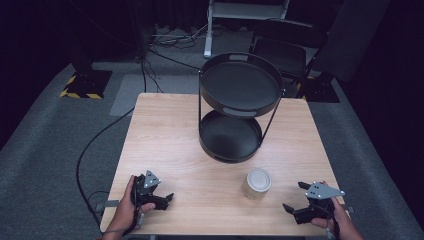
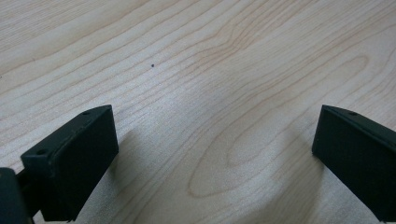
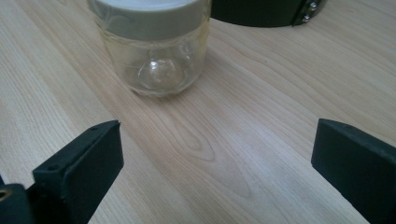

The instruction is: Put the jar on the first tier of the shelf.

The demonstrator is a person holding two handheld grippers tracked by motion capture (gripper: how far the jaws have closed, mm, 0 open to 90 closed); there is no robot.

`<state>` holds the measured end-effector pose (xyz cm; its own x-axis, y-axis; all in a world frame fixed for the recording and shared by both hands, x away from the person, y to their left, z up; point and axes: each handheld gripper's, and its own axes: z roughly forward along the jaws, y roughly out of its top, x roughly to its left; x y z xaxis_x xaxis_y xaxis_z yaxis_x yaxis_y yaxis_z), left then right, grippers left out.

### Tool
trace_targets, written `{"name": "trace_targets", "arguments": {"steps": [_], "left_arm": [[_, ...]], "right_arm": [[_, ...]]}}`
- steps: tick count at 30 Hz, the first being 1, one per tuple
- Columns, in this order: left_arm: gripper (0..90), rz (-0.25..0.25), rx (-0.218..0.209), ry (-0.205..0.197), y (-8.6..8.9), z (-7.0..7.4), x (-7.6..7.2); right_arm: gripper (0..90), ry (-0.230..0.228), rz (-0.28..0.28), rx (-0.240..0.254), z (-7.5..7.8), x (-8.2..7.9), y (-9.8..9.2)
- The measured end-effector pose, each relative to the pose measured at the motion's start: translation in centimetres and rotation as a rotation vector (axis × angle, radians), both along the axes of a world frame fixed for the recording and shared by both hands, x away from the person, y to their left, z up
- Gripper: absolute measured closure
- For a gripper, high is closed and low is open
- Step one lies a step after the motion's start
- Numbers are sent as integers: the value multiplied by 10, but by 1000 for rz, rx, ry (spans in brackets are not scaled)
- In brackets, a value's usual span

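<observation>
dark studio floor with grey carpet and trailing cables all round, pale wooden table (image 1: 165,135) in the middle under the lamp. standing upright near the front edge, right of centre: glass jar (image 1: 257,183) with a pale lid, seemingly empty, untouched and free on every side, so easy to approach from the flank. seen again in the right gripper view as glass jar (image 3: 152,46) straight ahead of the jaws, near but apart, probably the reason for that hand's aim. right gripper (image 1: 296,198) low over the table at the front right corner, jaws spread wide, nothing between them, likely readied for a sideways clasp round the jar's body below the lid. left gripper (image 1: 167,199) at the front left, well apart from the jar, jaws likewise spread over bare wood grain (image 2: 210,116), apparently just parked out of the way. behind the jar, just beyond it toward the table's far side: black two-tier tray stand (image 1: 240,107), both round trays bare, lower rim close to the jar, a plausible destination. judged so far: nothing grasped, work at its very start.
</observation>
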<state>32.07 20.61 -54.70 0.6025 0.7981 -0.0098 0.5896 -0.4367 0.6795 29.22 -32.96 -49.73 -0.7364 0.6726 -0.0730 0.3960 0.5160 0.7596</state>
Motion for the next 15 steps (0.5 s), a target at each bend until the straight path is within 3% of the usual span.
{"name": "trace_targets", "arguments": {"steps": [5,15], "left_arm": [[1,0,0,0,0,0,0],[1,0,1,0,0,0,0]], "right_arm": [[22,3,18,-13,-2,1,7],[27,-3,52,8,3,9,27]]}}
